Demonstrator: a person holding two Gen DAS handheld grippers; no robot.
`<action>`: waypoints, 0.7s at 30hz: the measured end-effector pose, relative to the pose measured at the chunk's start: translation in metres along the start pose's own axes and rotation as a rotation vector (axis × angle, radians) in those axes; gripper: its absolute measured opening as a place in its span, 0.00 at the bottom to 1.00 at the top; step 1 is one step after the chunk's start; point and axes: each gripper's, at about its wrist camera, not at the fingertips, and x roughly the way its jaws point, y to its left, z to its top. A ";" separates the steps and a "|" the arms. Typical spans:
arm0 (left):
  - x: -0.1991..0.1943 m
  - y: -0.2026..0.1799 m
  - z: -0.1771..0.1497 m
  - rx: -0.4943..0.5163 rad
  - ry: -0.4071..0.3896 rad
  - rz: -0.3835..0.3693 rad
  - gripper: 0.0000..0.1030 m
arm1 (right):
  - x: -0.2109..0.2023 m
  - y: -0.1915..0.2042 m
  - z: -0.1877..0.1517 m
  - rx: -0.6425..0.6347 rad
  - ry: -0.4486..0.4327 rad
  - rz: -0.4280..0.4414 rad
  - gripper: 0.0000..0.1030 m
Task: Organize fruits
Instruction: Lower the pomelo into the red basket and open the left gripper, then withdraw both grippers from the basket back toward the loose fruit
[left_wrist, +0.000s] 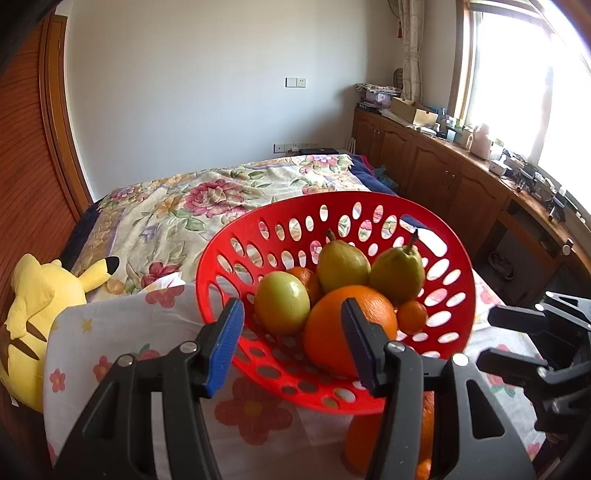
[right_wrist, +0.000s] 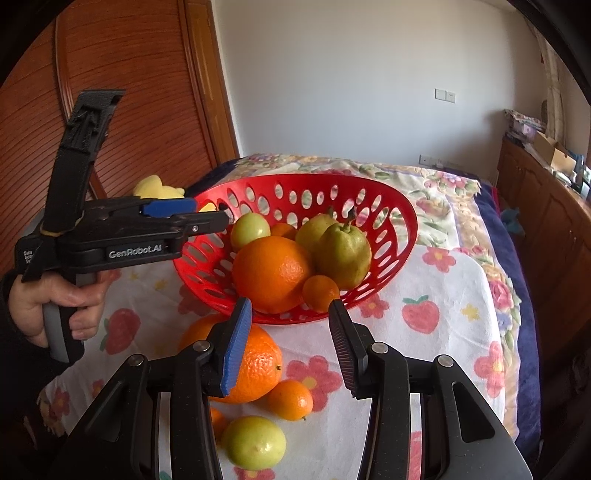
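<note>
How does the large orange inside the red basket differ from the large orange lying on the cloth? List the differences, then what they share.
Place: the basket orange sits inside the red basket; the cloth orange lies outside on the flowered cloth.
Neighbours: the basket orange is packed against pears; the cloth orange lies beside a small tangerine.
Shared: both are round, orange and large.

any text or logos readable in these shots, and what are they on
"GenRobot.AI": white lettering on the side of the black left gripper, seen from the right wrist view.
Small white print at the rear of that gripper's body, starting "Data": the rest is too small and cut off to read.
Nothing else carries legible text; the red perforated plastic basket is unmarked.
</note>
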 end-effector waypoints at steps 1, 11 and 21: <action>-0.004 0.000 -0.002 0.000 -0.002 -0.003 0.53 | -0.001 0.001 0.000 0.001 -0.001 0.000 0.43; -0.042 -0.007 -0.023 -0.007 -0.031 -0.038 0.57 | -0.010 0.005 -0.012 0.020 0.000 -0.001 0.43; -0.063 -0.010 -0.040 -0.003 -0.035 -0.039 0.57 | -0.021 0.005 -0.028 0.051 0.008 -0.024 0.43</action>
